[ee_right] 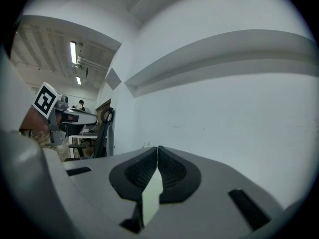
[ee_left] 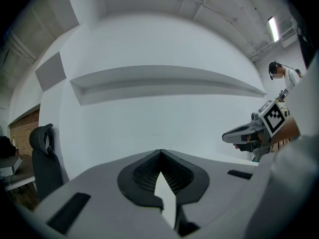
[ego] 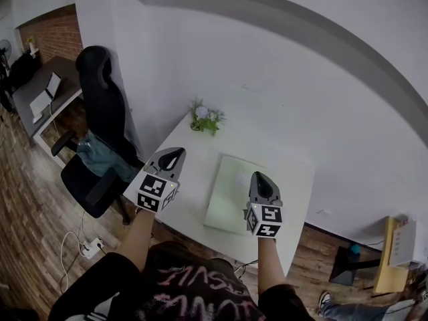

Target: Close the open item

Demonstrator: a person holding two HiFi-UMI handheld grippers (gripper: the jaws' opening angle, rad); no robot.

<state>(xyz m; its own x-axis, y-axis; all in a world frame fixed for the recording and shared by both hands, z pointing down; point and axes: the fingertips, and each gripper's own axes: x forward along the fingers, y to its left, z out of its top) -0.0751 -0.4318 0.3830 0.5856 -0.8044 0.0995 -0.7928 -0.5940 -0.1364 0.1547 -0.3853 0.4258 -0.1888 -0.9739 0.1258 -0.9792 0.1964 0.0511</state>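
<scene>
White rectangular counter (ego: 190, 176) pushed against a plain white wall (ego: 281, 79), smooth matte top. Wood-plank floor (ego: 33, 199) with a white power strip (ego: 90, 248) and cable. Black high-back office chair (ego: 100, 126) just beside the counter's left edge. Further left, a second desk (ego: 40, 89) in front of a brick wall (ego: 57, 35). Small green plant (ego: 206, 119) with pale flowers at the counter's back edge, by the wall. Task item: pale green slab (ego: 227, 199), thin and rectangular, lying flat mid-counter; can't tell if it's open or closed from here. Left tongs (ego: 172, 158) held up over the counter's left edge, jaws pressed together at the tips, nothing between them, touching nothing (ee_left: 159, 152). Right tongs (ego: 259, 179) held over the slab's right part, apart from it, jaws likewise together and empty (ee_right: 157, 147). Both are grey moulded plastic with black ribbed pads, and each carries a black-and-white marker cube (ego: 155, 191) at the rear.
</scene>
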